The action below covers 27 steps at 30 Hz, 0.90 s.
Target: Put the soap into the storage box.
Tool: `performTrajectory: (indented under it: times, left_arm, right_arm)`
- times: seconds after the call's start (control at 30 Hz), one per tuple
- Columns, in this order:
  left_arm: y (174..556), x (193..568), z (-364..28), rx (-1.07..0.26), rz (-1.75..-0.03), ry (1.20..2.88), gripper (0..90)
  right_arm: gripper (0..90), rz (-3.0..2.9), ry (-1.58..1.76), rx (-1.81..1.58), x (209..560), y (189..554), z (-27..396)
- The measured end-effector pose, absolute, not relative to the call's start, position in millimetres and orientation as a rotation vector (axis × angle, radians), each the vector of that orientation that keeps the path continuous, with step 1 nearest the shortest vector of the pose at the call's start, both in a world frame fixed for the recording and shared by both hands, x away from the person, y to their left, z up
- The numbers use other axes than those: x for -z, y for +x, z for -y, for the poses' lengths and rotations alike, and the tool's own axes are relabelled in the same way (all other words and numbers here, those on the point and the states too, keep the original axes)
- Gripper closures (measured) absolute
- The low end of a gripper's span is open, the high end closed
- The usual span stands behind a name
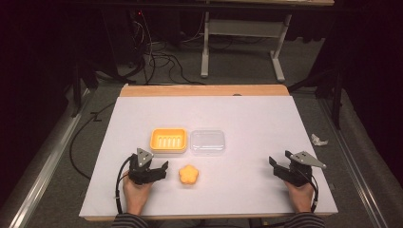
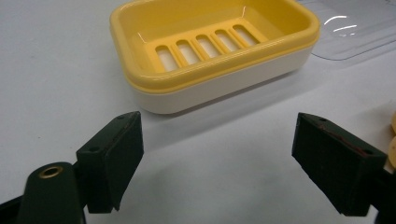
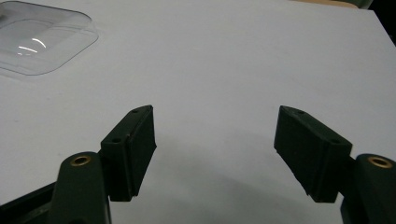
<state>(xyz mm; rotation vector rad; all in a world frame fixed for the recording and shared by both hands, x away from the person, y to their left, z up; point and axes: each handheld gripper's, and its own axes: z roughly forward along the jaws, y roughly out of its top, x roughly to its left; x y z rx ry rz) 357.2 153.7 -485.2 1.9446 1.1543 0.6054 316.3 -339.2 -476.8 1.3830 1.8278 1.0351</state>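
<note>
Near the front edge of the counter (image 1: 256, 118), left of its middle, the high view shows a flower-shaped orange soap (image 1: 189, 175) lying just beside the left gripper (image 1: 159, 172), whose jaws stand spread and hold nothing. Behind the soap, toward the counter's middle, sits a yellow soap dish (image 1: 168, 140) with a clear lid (image 1: 207, 141) touching or nearly touching its right side. The right gripper (image 1: 277, 167) rests near the front right corner, well apart from all 3 things, jaws also spread.

In the left gripper view, the slotted yellow tray of the dish (image 2: 215, 44) lies straight ahead between the open jaws, the lid's corner (image 2: 348, 35) at the upper right, and a sliver of the soap (image 2: 392, 140) at the right edge.

In the right gripper view, the jaws gape over bare counter, with the lid (image 3: 39, 42) at the upper left.

The soap looks light, stiff and likely slick, with a lobed outline; pinching it across 2 opposite notches, low on its sides, should keep it from squirting out.
</note>
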Motion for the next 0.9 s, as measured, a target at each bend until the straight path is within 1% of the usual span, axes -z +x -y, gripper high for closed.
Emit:
performTrajectory:
  times: [0.33,0.43,0.67,0.83,0.9]
  left_arm:
    - [356.6,485.2,-155.0,-0.597,-1.147,1.931,20.3]
    - [357.1,485.3,-154.0,-0.596,-1.146,1.945,20.4]
    - [356.0,485.0,-155.8,-0.603,-1.154,1.917,20.4]
    - [356.6,484.8,-157.9,-0.582,-1.157,1.901,21.0]
    - [358.9,484.9,-155.9,-0.558,-1.145,1.938,21.0]
  right_arm:
    - [30.5,-1.818,1.39,-1.042,476.8,315.9,340.4]
    - [30.8,-1.808,1.402,-1.053,476.8,315.9,341.5]
    - [30.7,-1.808,1.419,-1.05,476.9,317.2,342.4]
    - [30.0,-1.793,1.442,-1.054,476.9,317.6,344.0]
    - [29.7,-1.793,1.446,-1.06,476.9,317.8,344.5]
